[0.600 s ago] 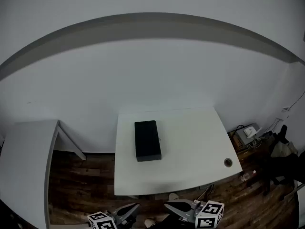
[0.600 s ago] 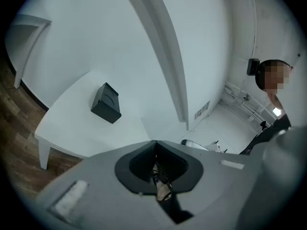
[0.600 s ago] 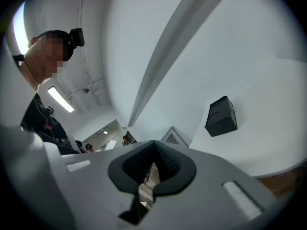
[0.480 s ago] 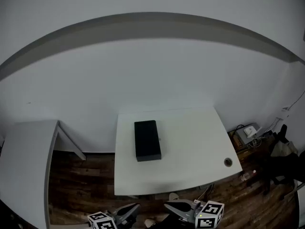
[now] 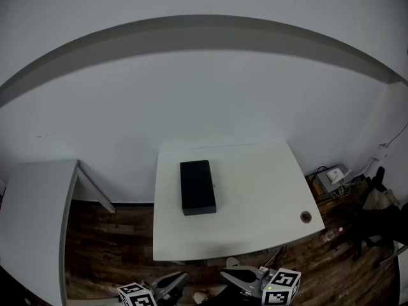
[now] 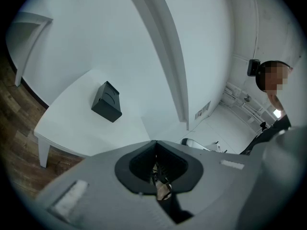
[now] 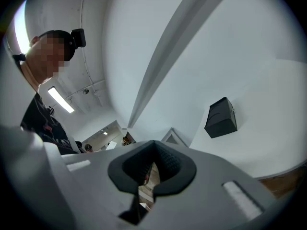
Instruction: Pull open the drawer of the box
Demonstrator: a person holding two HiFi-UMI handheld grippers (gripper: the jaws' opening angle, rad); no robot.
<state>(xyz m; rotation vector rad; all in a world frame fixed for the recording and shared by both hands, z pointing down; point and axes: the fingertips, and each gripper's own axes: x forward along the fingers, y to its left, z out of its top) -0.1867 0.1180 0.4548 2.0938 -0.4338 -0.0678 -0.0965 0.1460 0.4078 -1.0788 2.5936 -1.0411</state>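
Broadly, a pale wall [image 5: 204,94] fills most of the head view, with a dark wooden floor [image 5: 108,241] showing below it. Against that wall stands a white table [image 5: 255,196]. A second white table [image 5: 32,215] sits off to its left, apart from it. On the floor past the first table's right edge lies a jumble of dark bags [image 5: 376,218], a grey device [image 5: 331,178] and cables.

The black box [image 5: 197,187] lies on the white table's left half. It is near the left edge but not at it, roughly midway between the back and front edges, with its long side running from back to front. It looks like one compact block.

Both tools hang low, in front of the table's front edge and well apart from the box. The left gripper [image 5: 185,275] has its jaws clenched tip to tip with nothing between them. The right gripper [image 5: 223,274] is likewise clenched and empty. Each one's marker cube shows at the bottom edge of the head view.

Smallest of all, a round grommet hole [image 5: 305,217] sits near the table's front right corner.
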